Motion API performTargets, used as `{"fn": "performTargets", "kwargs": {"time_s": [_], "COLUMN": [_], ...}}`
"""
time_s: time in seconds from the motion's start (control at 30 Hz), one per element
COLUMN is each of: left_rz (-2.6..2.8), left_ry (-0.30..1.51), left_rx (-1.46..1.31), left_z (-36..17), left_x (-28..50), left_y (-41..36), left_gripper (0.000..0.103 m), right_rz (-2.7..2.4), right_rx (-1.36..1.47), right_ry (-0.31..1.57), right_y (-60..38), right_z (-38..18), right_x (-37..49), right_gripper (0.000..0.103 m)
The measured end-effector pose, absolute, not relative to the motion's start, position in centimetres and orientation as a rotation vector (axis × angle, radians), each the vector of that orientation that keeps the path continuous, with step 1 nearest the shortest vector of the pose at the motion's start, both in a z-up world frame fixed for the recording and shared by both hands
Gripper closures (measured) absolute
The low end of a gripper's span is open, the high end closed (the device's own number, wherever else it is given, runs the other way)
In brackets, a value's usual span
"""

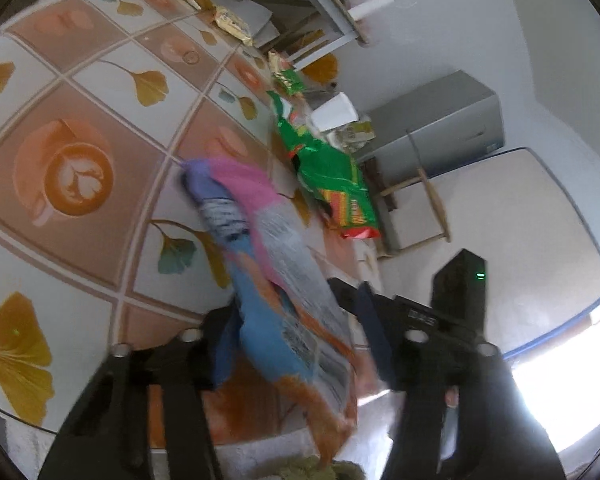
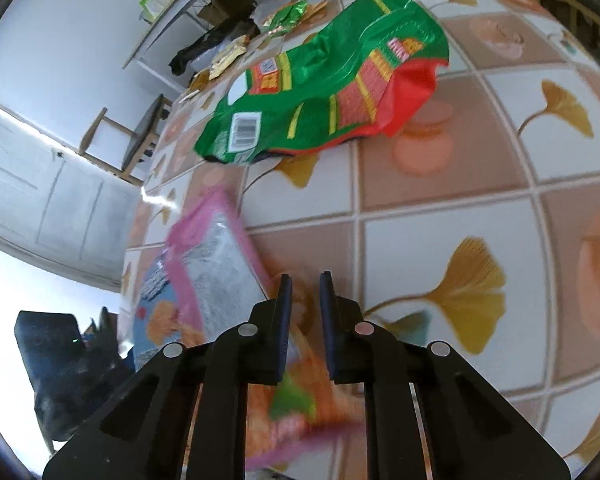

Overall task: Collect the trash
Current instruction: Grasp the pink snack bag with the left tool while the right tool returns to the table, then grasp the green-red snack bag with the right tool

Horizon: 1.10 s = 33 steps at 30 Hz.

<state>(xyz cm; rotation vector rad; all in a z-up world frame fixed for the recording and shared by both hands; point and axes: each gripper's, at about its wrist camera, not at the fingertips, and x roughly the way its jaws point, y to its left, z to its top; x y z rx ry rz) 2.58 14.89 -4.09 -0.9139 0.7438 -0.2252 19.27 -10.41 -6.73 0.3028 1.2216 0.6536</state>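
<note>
Between the two dark fingers of the left gripper a crinkled plastic snack wrapper in pink, blue and orange is seen, its long axis running away from the fingers and up over the glossy tablecloth printed with coffee cups and yellow ginkgo leaves. The near end of the wrapper is raised off the cloth. The fingers stand partly apart on either side of it, and whether the pads actually press on the film cannot be told, since that part is blurred.

From the right wrist view the same wrapper is seen to lie left of and beneath the right gripper, whose jaws are drawn nearly together with only a narrow gap; nothing is visibly pinched. The left hand is judged the nearer to it.

Farther along the table lies a large green and red foil bag, well apart from both grippers and still to be gathered; a white barcode label is visible on it, but no brand name or printed text can be read on either package.
</note>
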Motion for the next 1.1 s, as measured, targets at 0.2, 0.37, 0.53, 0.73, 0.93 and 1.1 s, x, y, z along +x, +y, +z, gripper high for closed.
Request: {"fn": "performTargets", "kwargs": {"time_s": [0.2,0.37,0.53,0.73,0.93,1.1], "left_rz": [-0.158,-0.152,-0.148,-0.132,-0.111,-0.103], "left_ry": [0.788,0.783,0.776,0.764,0.756,0.76], "left_rx": [-0.829,-0.815,-0.806,-0.819,-0.826,-0.838], "left_z": [-4.4,-4.7,-4.6,-4.6,-4.6,-5.0], "left_x": [2.5,2.5,2.3,2.1,1.8,1.8], "left_y": [15.4,15.6,15.7,16.2,17.0,17.5], "left_gripper": [0.089,0.092,0.092,0.092,0.092,0.092], "right_rz": [0.661,0.62,0.534,0.458,0.428,0.425], "right_rx": [0.374,0.447,0.537,0.613,0.679,0.713], "right_ry": [1.238,1.199,1.153,1.126,1.114,1.09], "right_y": [-11.7,-14.0,-16.6,-18.0,-17.2,-17.8], "right_z": [-6.7,-5.8,-5.4,-5.7,-7.0,-7.1], "right_x": [20.1,21.3,23.2,25.2,26.3,26.4], "right_gripper": [0.088,0.068,0.043,0.037,0.036,0.036]}}
